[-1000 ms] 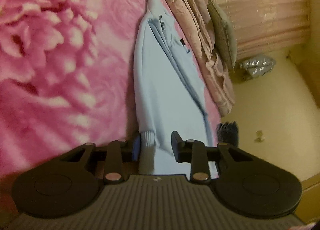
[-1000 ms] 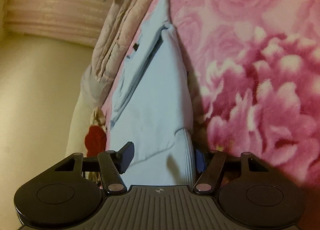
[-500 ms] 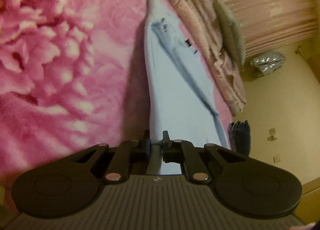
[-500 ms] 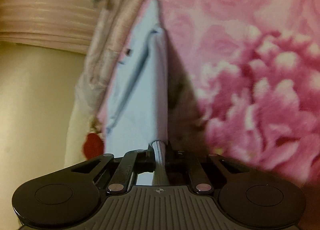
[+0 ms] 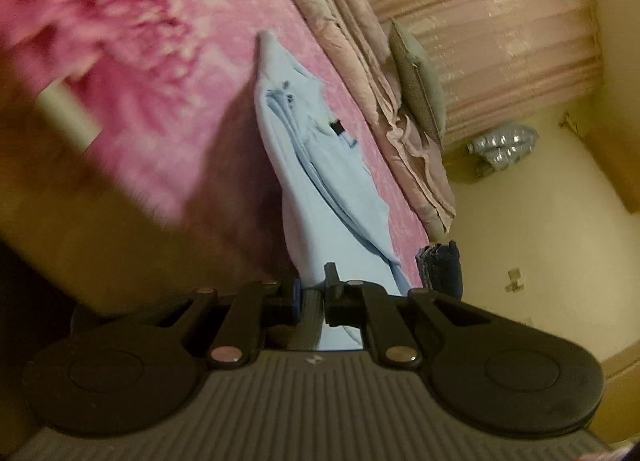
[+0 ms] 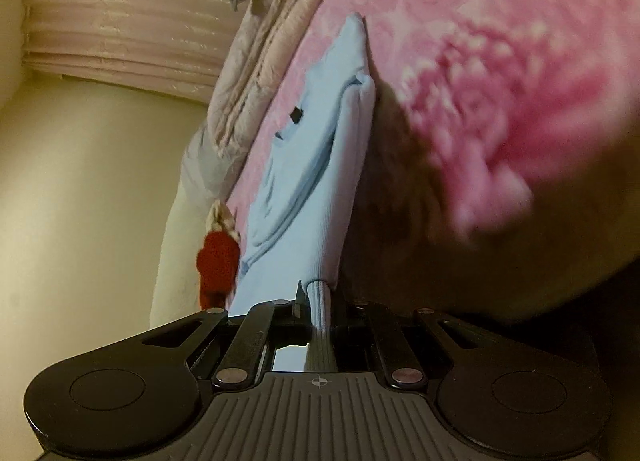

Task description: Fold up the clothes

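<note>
Both claws have just closed and are clamped on the ribbed hem of the light blue sweater [image 5: 320, 165]: left claw [image 5: 312, 297], right claw [image 6: 318, 301]. Sweater stretches from the claws out across the pink flowered blanket [image 5: 224, 21] on the bed, beside a folded beige quilt [image 5: 360, 73].

The left gripper [image 5: 311, 299] and right gripper [image 6: 320, 311] are built alike in black plastic, with round side discs, silver pivot rivets on the linkage arms and a ribbed grey base marked by a small crosshair
</note>
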Demonstrator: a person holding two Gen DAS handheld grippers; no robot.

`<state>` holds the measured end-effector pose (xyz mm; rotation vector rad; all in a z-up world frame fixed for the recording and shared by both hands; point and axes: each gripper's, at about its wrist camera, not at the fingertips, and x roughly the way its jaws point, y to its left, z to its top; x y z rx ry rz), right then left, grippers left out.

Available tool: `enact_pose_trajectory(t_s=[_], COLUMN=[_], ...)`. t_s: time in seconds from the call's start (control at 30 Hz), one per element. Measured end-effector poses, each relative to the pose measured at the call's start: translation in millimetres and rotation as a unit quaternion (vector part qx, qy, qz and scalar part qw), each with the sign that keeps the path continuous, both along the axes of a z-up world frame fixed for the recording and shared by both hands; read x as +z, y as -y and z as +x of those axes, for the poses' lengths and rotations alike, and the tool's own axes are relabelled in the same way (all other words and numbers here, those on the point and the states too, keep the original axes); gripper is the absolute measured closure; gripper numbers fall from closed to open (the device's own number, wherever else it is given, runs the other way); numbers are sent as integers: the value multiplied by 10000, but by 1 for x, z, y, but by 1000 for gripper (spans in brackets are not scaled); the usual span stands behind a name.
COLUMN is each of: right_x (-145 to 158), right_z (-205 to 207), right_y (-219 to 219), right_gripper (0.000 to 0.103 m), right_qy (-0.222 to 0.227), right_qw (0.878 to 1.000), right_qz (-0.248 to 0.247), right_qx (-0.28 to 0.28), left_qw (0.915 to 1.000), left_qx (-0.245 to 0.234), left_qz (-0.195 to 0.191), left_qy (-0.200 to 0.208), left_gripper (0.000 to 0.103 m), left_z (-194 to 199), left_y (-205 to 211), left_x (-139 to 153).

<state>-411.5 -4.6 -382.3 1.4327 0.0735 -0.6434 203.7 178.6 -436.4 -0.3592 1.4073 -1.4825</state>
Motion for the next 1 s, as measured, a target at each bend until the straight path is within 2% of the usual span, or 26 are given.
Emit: enact_pose_trajectory(t_s=[0.17, 0.4, 0.57, 0.7, 0.83, 0.87, 0.9, 0.93, 0.97, 1.0], right_x=[11, 33, 63, 74, 60, 53, 45, 37, 32, 28], right_z=[-11, -4, 6, 27, 53, 59, 63, 64, 65, 65], right_y=[-30, -13, 28, 95, 174, 194, 213, 228, 238, 248], right_gripper=[97, 97, 97, 97, 95, 79, 45, 27, 12, 13], right_qy=[-6, -5, 35, 11, -124, -152, -197, -253, -289, -314], right_qw=[10000, 9993, 9973, 9968, 9987, 9985, 9973, 9952, 9934, 9920], right_qz=[30, -323, -684, -777, -401, -243, -84, 39, 66, 39], right_qx=[47, 178, 252, 190, -288, -464, -696, -943, -1107, -1223], left_qw=[9995, 9991, 9980, 9972, 9964, 9954, 9945, 9936, 9926, 9926], left_qx=[241, 225, 161, 125, 341, 459, 586, 721, 857, 919], left_qz=[55, -252, -484, -573, -281, -162, -39, 63, 160, 191], left_qy=[-201, -257, -361, -454, -717, -821, -870, -862, -844, -774], left_gripper=[96, 96, 95, 95, 95, 94, 94, 94, 94, 94], left_z=[-7, 0, 18, 35, 56, 62, 68, 73, 78, 82], left_y=[-39, -18, 38, 107, 187, 207, 224, 237, 249, 255], left_x=[-3, 21, 42, 52, 34, 25, 16, 9, 2, -1])
